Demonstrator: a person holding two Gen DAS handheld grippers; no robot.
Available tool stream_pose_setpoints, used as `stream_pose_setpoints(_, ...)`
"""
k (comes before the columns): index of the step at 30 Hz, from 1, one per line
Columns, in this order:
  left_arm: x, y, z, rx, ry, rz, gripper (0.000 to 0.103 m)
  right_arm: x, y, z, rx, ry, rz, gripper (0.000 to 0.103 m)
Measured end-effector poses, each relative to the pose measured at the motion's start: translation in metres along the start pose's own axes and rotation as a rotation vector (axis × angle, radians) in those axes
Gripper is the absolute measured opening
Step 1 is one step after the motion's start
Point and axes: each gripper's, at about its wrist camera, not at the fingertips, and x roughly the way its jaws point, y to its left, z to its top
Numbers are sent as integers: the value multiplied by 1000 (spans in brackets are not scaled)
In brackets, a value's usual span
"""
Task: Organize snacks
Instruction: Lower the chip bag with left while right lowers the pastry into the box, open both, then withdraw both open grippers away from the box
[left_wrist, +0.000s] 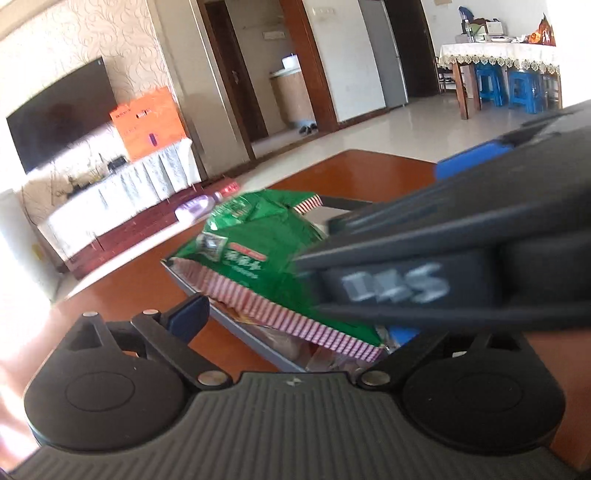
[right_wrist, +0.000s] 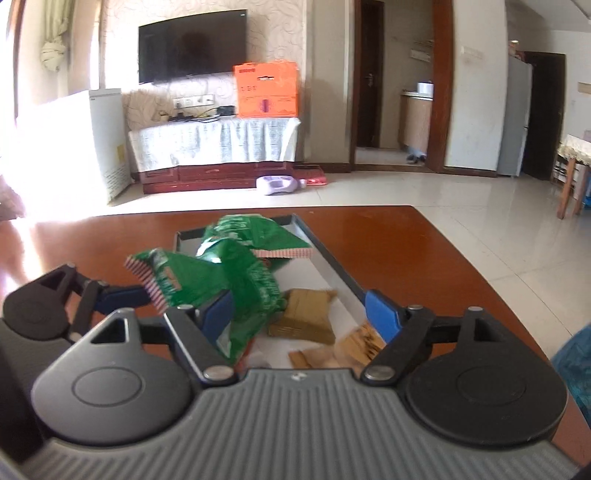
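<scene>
A grey tray (right_wrist: 334, 258) lies on the red-brown table (right_wrist: 424, 258). Two green snack bags with red-striped edges are in it: one at the far end (right_wrist: 258, 232), one crumpled nearer (right_wrist: 221, 284). Brown packets (right_wrist: 306, 314) lie on the tray floor. My right gripper (right_wrist: 300, 315) is open; the near bag leans on its left pad, unpinched. My left gripper (left_wrist: 295, 325) stands wide open over the tray (left_wrist: 229, 325), with a green bag (left_wrist: 258, 251) between its fingers. Its left pad (left_wrist: 188, 317) is beside the striped edge. The right gripper's black body (left_wrist: 461, 258) hides its right finger.
The table's far edge drops to a pale tiled floor. A purple bottle (right_wrist: 277, 184) lies on the floor before the TV stand (right_wrist: 214, 147), which bears an orange box (right_wrist: 266, 88). A dining table with blue stools (left_wrist: 517, 85) stands far right.
</scene>
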Motion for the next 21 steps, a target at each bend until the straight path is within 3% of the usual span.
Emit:
stream_pose_setpoints(7, -35, 1, -7, -11, -24, 9, 100, -39, -18, -11, 122, -83, 43, 80)
stream_pose_setpoints(13, -65, -22, -24, 16, -24, 9, 100, -71, -8, -26, 100, -119, 51, 80)
stream_pose_setpoints(21, -96, -44, -29, -48, -24, -44, 101, -108, -12, -47, 107, -83, -26, 84)
